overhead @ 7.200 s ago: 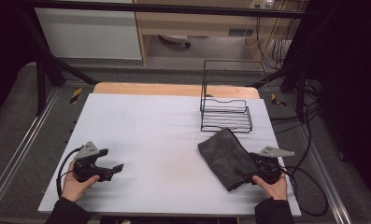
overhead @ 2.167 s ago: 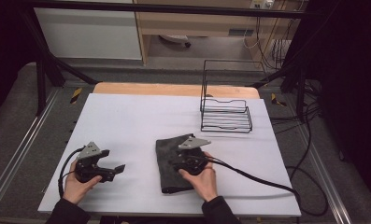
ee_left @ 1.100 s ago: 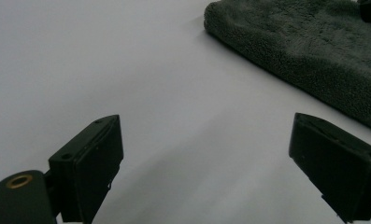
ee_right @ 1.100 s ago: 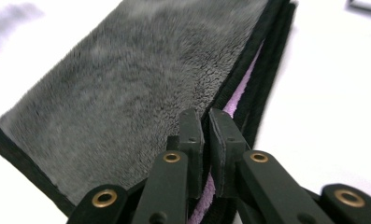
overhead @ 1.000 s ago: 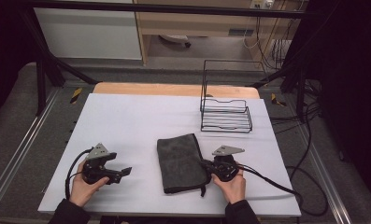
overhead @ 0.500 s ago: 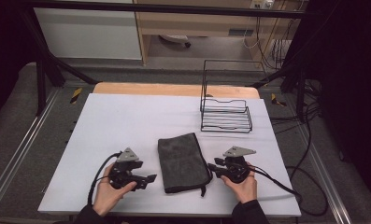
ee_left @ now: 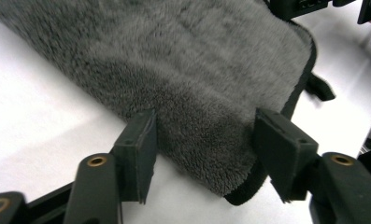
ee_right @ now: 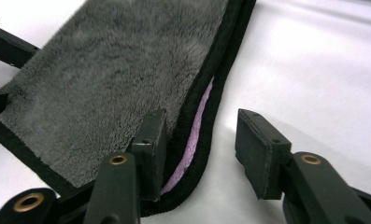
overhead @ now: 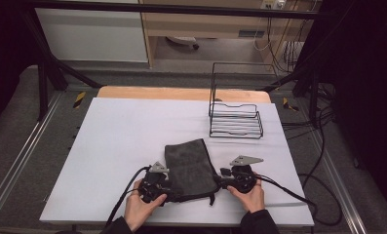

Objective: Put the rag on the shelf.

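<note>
While both tongs stand open, the left tongs (overhead: 169, 191) straddle the near left corner of one folded dark grey plush towel (overhead: 188, 168) and the right tongs (overhead: 221, 183) straddle its near right bound edge. The towel lies flat on the white table (overhead: 118, 136); gripping appears still to come. Beyond stands one empty black wire rack (overhead: 235, 117).
</note>
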`<state>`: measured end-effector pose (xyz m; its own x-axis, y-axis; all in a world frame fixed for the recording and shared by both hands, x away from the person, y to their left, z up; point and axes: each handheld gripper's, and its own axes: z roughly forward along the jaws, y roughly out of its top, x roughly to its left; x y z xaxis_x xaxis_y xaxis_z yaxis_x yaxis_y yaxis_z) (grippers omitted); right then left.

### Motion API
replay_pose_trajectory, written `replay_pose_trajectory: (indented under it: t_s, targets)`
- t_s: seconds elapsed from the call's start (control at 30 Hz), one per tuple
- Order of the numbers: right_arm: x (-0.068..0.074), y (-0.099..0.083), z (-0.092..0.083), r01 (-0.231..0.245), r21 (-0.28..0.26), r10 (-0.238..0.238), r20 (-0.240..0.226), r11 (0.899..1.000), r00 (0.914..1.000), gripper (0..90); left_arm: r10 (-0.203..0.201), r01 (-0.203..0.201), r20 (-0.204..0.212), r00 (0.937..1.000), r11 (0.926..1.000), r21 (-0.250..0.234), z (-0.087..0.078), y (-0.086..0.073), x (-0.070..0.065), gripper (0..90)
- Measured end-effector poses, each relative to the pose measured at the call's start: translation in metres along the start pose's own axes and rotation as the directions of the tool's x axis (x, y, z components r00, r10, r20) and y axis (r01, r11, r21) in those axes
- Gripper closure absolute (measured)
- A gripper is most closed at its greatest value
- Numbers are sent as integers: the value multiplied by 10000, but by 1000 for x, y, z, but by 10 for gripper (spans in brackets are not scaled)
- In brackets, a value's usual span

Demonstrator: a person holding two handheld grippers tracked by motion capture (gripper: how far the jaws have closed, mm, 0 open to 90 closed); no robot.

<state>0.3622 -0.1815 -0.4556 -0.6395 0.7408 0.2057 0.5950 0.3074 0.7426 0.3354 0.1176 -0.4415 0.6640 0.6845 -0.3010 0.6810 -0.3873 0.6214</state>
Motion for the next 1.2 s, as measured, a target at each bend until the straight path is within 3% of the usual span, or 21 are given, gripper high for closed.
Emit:
replay_pose_trajectory:
  t_s: [0.23,0.4,0.43,0.57,0.7,0.83,1.2]
  targets:
    - [2,-2,3,-371,144,377,-391,9992,9985,677,-67,66,-368,9993,10000,-12,2,-4,-7,511]
    - [4,-1,3,-450,246,461,-478,9987,9978,752,-257,258,-124,9996,9996,117,2,-4,-5,658]
    - [7,1,3,-290,345,303,-370,9990,9989,772,-266,267,-46,9996,9995,188,2,-3,-5,715]
    - [11,3,2,-23,368,30,-192,9993,9998,775,-323,319,187,9993,9992,228,0,-2,0,776]
    - [12,3,-2,-33,157,36,-181,9999,9998,715,-319,309,399,9987,9992,264,-3,-1,4,807]
    - [13,2,-5,52,-212,-57,-241,9998,9997,589,-141,123,472,9988,9992,386,-8,-1,9,816]
    - [3,-3,-11,-117,-746,119,31,9971,9999,315,365,-386,291,9989,9966,729,-29,-8,22,818]
